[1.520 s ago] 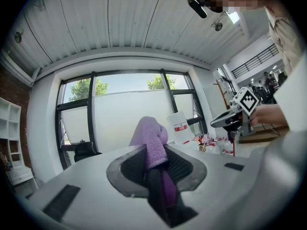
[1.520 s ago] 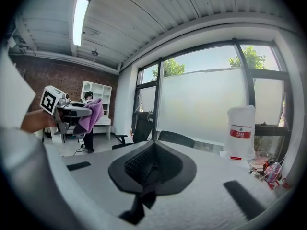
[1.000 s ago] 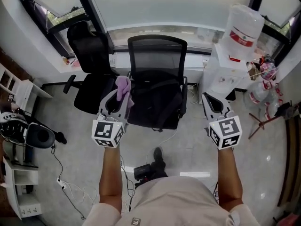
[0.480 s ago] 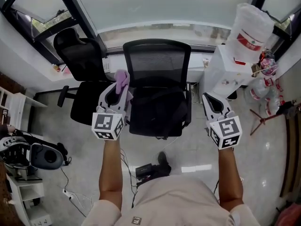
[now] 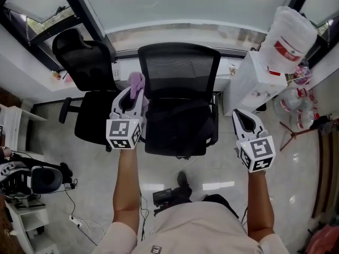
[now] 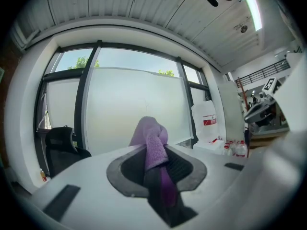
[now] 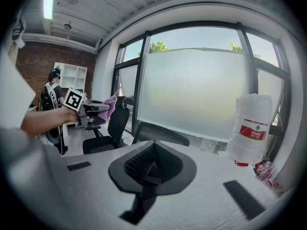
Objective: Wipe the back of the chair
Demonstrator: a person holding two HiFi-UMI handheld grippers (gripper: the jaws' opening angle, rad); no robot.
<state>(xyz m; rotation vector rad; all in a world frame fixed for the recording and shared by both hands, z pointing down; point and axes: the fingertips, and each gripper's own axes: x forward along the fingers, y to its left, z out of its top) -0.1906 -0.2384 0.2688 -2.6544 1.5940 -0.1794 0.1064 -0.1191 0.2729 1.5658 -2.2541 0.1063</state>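
Observation:
A black mesh-backed office chair (image 5: 179, 73) stands below me in the head view, its back toward the window. My left gripper (image 5: 133, 91) is shut on a purple cloth (image 5: 136, 82), held just left of the chair's back at its upper edge. In the left gripper view the purple cloth (image 6: 152, 145) sticks up between the closed jaws. My right gripper (image 5: 242, 118) hangs to the right of the chair's seat, shut with nothing in it. The chair's back rim (image 7: 160, 134) shows in the right gripper view, just beyond the closed jaws.
A second black chair (image 5: 85, 78) stands left of the first. A white water dispenser (image 5: 254, 81) with a large bottle (image 5: 288, 36) is at the right. Cables and a black device (image 5: 167, 194) lie on the tiled floor by my feet. A window wall runs behind the chairs.
My left gripper with the purple cloth has moved up and forward toward the top of the chair's back. The right gripper has dropped back slightly. The view has shifted toward the chairs.

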